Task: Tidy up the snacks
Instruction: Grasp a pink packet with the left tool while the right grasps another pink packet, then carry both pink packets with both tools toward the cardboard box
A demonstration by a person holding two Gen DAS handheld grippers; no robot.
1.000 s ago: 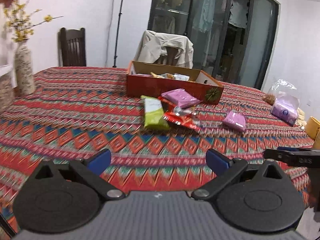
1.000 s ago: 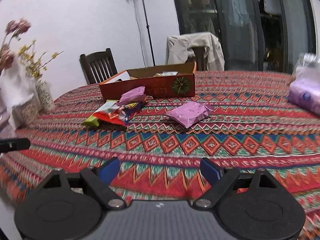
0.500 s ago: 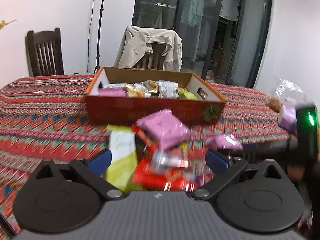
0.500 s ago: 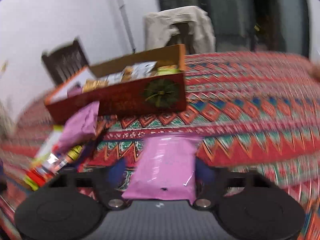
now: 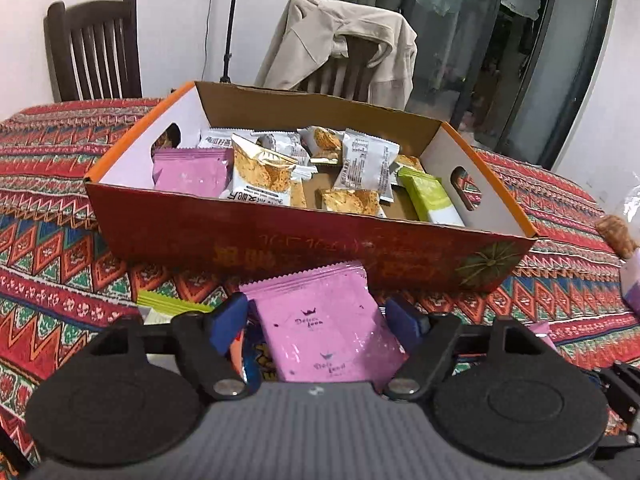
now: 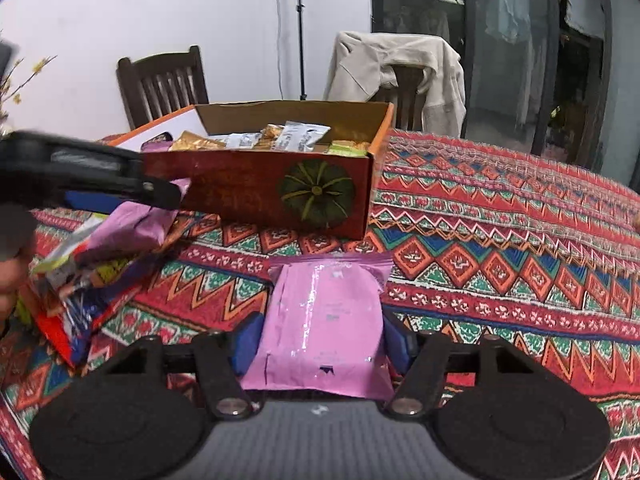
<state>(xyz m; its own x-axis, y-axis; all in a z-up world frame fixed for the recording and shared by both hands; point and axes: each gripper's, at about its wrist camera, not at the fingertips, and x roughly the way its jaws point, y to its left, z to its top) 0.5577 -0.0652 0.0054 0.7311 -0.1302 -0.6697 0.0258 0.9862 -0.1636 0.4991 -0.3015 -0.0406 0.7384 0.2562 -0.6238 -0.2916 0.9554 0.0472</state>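
A red cardboard box (image 5: pixel 280 244) holds several snack packets and also shows in the right wrist view (image 6: pixel 248 192). My left gripper (image 5: pixel 318 320) has its blue pads on both sides of a pink packet (image 5: pixel 324 328) that lies on a pile of snacks before the box. My right gripper (image 6: pixel 320 338) has its pads against both sides of another pink packet (image 6: pixel 326 316) on the tablecloth. In the right wrist view the left gripper's finger (image 6: pixel 100 176) lies over the first pink packet (image 6: pixel 132 228).
A green packet (image 5: pixel 168 304) and red and blue wrappers (image 6: pixel 72 312) lie under the left pink packet. A patterned cloth (image 6: pixel 500 248) covers the table. Two chairs (image 5: pixel 96 52) stand behind, one draped with a jacket (image 5: pixel 340 40). A plastic bag (image 5: pixel 628 248) lies at right.
Both grippers moved forward toward the box and down, each onto a pink packet. The jaws have narrowed around the packets.
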